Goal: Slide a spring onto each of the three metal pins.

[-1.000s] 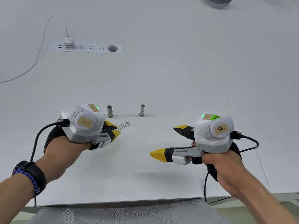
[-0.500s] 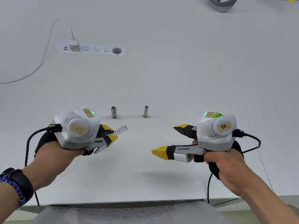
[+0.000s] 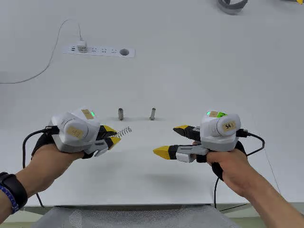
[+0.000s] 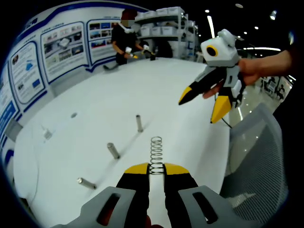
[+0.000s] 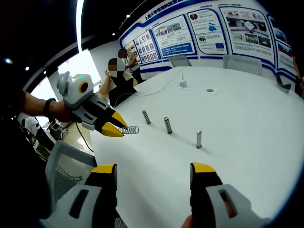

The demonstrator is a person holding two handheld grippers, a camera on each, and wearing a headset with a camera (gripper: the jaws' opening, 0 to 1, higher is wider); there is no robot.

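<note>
Left gripper (image 3: 111, 134): its jaws were pressed together on one end of a spring (image 3: 124, 131). The rest of the coil stuck out free past the tips, above the table (image 3: 199, 71) and short of the pins.
Right gripper (image 3: 172, 140): its jaws were spread wide with nothing between them. It hovered off to the side, well apart from the pins.
Pins: the right gripper view showed three standing upright in a row. The first pin (image 5: 146, 117) and the middle pin (image 5: 167, 125) each looked ribbed, as if they already wore a coil. The bare pin (image 5: 199, 138), at the far end from the left gripper, looked smooth.
Step in hand: probably the last of the three springs. It was gripped and on its way, but not yet over its pin.
Next move: carry the spring past the middle pin to the bare pin and turn the coil so its open end faces down. Centre that end on the pin's top, lower it, then let the jaws part.
Care needed: the coil was held by one end only, so its free end could sag or wobble off line. A slow, square approach would suit, and the idle right gripper could steady the coil if it caught on the tip.
</note>
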